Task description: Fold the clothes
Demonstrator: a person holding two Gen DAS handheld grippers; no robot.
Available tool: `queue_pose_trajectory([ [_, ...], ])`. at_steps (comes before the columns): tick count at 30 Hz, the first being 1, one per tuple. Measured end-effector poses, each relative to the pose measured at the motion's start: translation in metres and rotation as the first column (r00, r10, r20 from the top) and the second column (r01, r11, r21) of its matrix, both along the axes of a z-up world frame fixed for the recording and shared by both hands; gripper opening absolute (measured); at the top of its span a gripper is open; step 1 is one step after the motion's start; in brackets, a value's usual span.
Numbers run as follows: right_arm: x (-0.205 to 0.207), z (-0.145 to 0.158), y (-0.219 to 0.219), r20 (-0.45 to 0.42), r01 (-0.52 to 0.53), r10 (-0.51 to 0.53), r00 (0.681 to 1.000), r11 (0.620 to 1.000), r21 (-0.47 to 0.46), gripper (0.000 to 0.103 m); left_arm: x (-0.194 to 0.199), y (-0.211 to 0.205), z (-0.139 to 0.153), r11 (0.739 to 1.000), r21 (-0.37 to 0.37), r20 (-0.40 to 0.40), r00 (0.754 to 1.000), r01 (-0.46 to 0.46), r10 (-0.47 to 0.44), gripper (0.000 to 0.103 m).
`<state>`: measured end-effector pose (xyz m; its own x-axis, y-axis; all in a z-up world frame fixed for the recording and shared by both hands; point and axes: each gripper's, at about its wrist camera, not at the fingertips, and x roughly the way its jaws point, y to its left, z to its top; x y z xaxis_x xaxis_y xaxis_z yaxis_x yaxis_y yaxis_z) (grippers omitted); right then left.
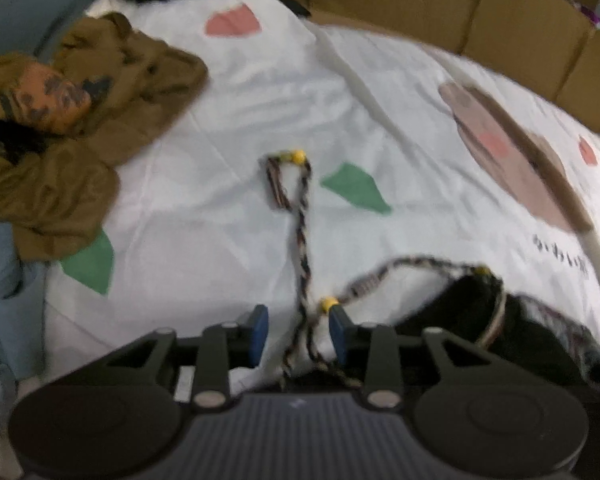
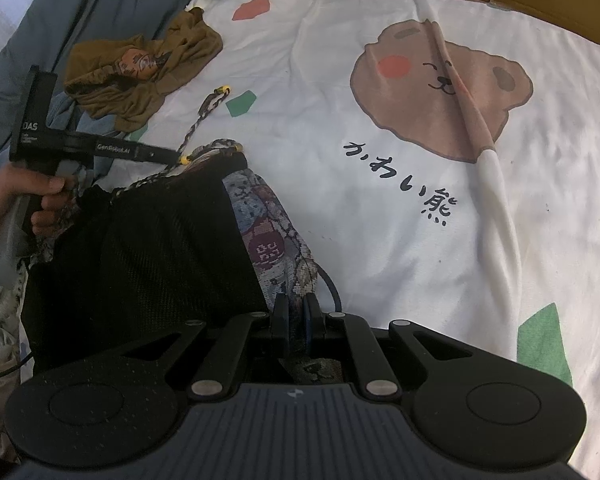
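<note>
Patterned garment with black mesh lining (image 2: pixel 148 240) lies bunched on the bear-print sheet (image 2: pixel 420 260), left of the bear face. Right gripper (image 2: pixel 296 316) pinches its patterned edge, jaws nearly closed on the fabric. Left gripper (image 1: pixel 298 330) stands partly open; braided drawstring (image 1: pixel 302 248) runs loose between its fingers, unclamped. Olive garment (image 1: pixel 80 120) lies well apart, toward the sheet's far-left corner.

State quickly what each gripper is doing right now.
Left gripper: open, braided drawstring lying loose between its fingers.
Right gripper: shut on the patterned shorts.
</note>
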<state>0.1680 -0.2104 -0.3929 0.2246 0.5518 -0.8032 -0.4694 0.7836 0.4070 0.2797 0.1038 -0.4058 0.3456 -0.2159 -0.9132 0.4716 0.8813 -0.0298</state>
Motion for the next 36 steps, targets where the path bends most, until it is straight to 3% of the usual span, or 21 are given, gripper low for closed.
queue_pose_trajectory([
  [5,0.001,0.0,-0.001,0.0,-0.003,0.003,1.0,1.0,0.0,0.006,0.002,-0.008,-0.009,0.998,0.048,0.017,0.999,0.028,-0.029,0.035],
  [10,0.002,0.0,-0.001,-0.001,-0.002,0.002,1.0,1.0,0.0,0.006,0.013,-0.01,-0.01,0.998,0.061,0.036,0.999,0.023,-0.025,0.022],
  [25,0.001,-0.001,-0.002,0.001,-0.005,0.005,1.0,1.0,-0.004,0.006,0.044,-0.027,-0.009,0.999,0.031,0.112,0.993,0.028,-0.031,0.014],
  [36,0.002,-0.001,-0.001,0.0,-0.006,0.006,1.0,1.0,-0.005,0.006,0.067,-0.036,-0.014,1.0,0.006,0.102,0.995,0.014,-0.015,0.009],
])
